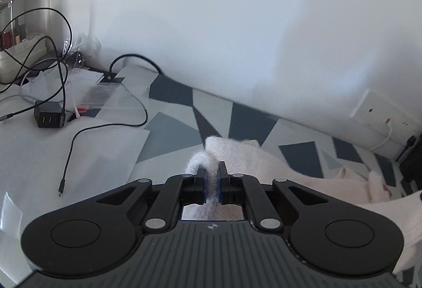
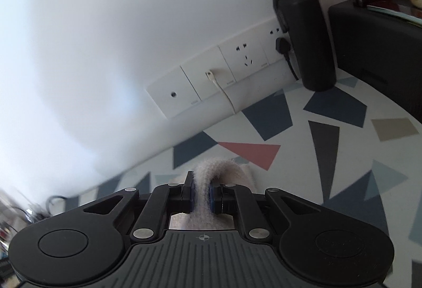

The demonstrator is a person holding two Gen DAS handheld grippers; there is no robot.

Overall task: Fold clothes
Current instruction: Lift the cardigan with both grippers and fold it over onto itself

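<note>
The patterned table [image 1: 171,129] carries a pale fuzzy garment [image 1: 263,158], lifted at two bunched edges. The left gripper [image 1: 211,177] pinches one edge, the right gripper [image 2: 201,193] the other – both on thin holds. Uneven pulling could slip the knit free; it might also sweep the black cable [image 1: 105,127] – or the black bottle [image 2: 303,32]
</note>
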